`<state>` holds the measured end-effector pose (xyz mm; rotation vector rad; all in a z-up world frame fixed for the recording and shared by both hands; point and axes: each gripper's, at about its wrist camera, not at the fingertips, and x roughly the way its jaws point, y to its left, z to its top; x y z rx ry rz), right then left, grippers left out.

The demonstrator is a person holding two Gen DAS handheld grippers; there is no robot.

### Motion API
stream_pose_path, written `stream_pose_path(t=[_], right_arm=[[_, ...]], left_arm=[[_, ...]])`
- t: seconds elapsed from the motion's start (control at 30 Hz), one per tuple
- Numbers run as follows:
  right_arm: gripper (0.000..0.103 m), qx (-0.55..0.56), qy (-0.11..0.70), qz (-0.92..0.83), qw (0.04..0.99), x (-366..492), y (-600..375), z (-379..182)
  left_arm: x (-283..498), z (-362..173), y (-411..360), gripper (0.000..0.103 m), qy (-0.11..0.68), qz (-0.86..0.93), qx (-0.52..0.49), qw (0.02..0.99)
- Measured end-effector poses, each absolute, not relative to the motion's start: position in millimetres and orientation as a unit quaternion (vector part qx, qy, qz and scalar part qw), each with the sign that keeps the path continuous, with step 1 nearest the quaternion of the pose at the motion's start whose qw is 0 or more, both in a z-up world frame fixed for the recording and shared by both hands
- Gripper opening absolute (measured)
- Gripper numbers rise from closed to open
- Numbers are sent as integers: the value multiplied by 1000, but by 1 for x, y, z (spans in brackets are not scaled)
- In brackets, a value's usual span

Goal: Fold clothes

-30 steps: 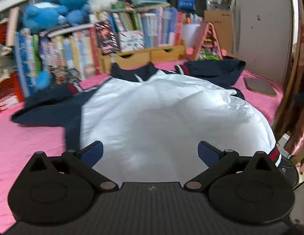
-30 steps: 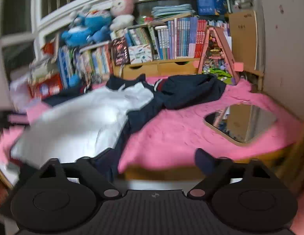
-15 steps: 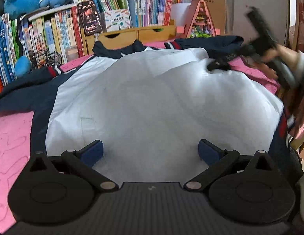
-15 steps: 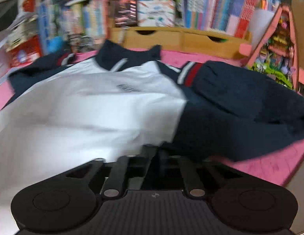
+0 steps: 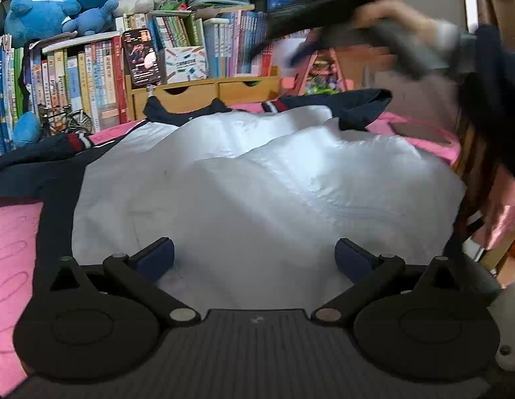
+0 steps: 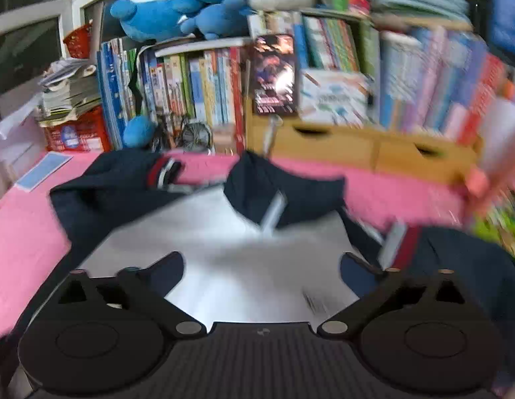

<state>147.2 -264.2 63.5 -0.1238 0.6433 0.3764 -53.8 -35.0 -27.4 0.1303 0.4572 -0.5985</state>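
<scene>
Left wrist view: left tongs [image 5: 254, 254] gape empty over the white-and-navy polo shirt [image 5: 257, 179], spread on the pink table [image 5: 11, 242] for folding; right tongs [image 6: 262, 271] are opening, empty.

One white and navy jacket [image 5: 257, 183] is seen beyond the fingers, with two navy sleeves. Two wooden drawers [image 5: 207, 91] and three blue plush toys [image 5: 58, 6] are counted farther off.
</scene>
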Motion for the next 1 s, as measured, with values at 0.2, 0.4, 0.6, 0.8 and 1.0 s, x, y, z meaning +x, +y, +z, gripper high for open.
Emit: stream_pose_path(t=[0.2, 0.4, 0.6, 0.8, 1.0], right_arm=[[103, -81, 327, 134, 932, 246, -151, 17], [70, -85, 386, 88, 914, 309, -102, -24], [11, -56, 312, 128, 940, 317, -82, 15], [9, -36, 288, 167, 942, 340, -60, 20], [33, -44, 314, 196, 928, 314, -88, 12]], left_arm=[[-45, -29, -17, 103, 220, -313, -22, 924], [-42, -30, -9, 103, 216, -319, -59, 921], [-38, -30, 4, 103, 219, -325, -107, 914], [-40, -30, 3, 103, 216, -322, -106, 916], [-39, -12, 22, 103, 243, -301, -101, 917]])
